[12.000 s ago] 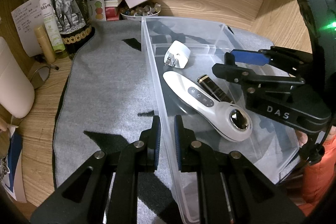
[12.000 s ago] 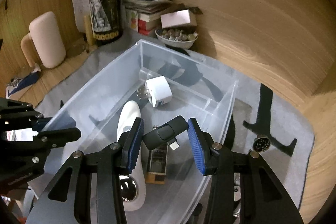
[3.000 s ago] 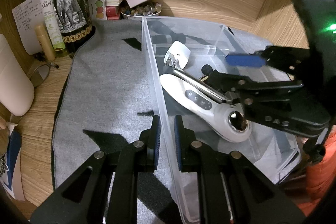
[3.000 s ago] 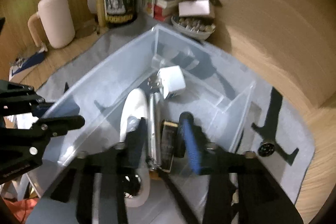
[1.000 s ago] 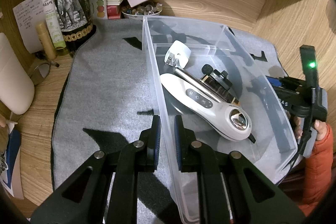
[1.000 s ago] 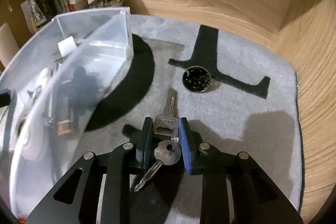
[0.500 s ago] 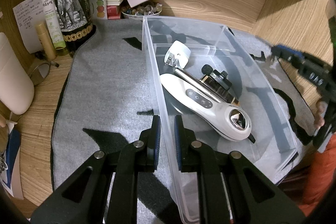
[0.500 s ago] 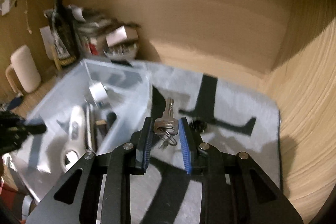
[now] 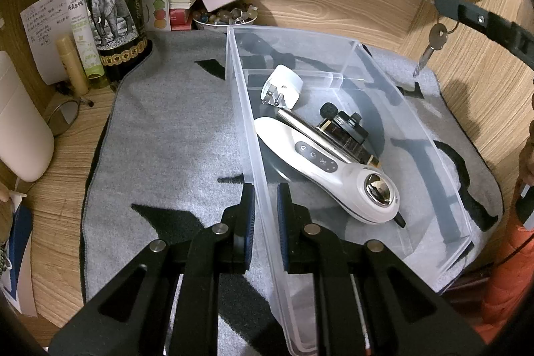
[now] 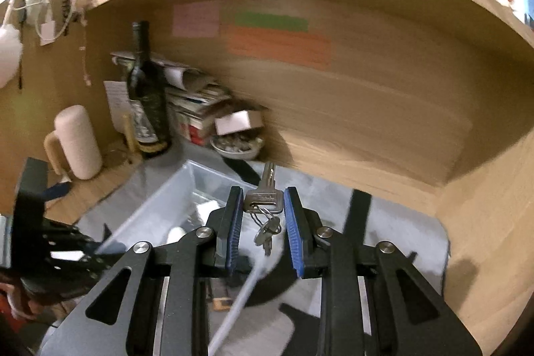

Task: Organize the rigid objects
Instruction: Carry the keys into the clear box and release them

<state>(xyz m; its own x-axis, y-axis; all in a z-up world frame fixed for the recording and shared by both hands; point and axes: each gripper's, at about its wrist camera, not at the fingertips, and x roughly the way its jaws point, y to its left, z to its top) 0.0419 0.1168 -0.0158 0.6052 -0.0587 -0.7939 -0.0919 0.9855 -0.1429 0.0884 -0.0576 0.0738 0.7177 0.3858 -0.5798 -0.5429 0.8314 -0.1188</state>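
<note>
Keys point(image 10: 262, 201) pinched by one head in my right hand-held gripper point(image 10: 261, 216); dangling key could snag the bin point(image 9: 414, 109) wall at nine o'clock; left hand-held gripper point(image 9: 266, 216) clamps its rim.

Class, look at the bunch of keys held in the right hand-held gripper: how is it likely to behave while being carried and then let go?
The keys are probably stiff metal, so the pads pinch one flat head firmly. The other key hangs loose on the ring, so it will likely swing. Released over the clear bin, they should drop rather than roll.
</note>
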